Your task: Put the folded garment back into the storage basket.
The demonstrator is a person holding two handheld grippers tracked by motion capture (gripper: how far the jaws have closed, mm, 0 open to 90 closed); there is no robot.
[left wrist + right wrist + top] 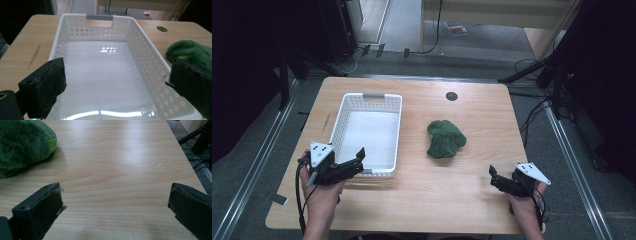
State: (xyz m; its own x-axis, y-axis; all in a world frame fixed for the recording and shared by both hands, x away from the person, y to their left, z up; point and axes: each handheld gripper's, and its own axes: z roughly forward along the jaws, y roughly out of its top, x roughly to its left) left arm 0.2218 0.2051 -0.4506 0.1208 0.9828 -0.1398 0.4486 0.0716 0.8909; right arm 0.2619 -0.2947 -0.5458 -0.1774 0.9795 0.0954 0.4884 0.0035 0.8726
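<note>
On the bench [472, 200], the left hand-held gripper [354, 162] hovers with jaws spread at the near end of the empty white basket [343, 107], whose long axis runs away from the person. A crumpled green cloth [445, 138] lies right of it. The right hand-held gripper [495, 179] is spread, empty.

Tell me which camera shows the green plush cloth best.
The high view: the green plush cloth lies whole on the table, right of the white basket. The left gripper view catches part beyond a jaw; the right gripper view crops it at a corner.
</note>
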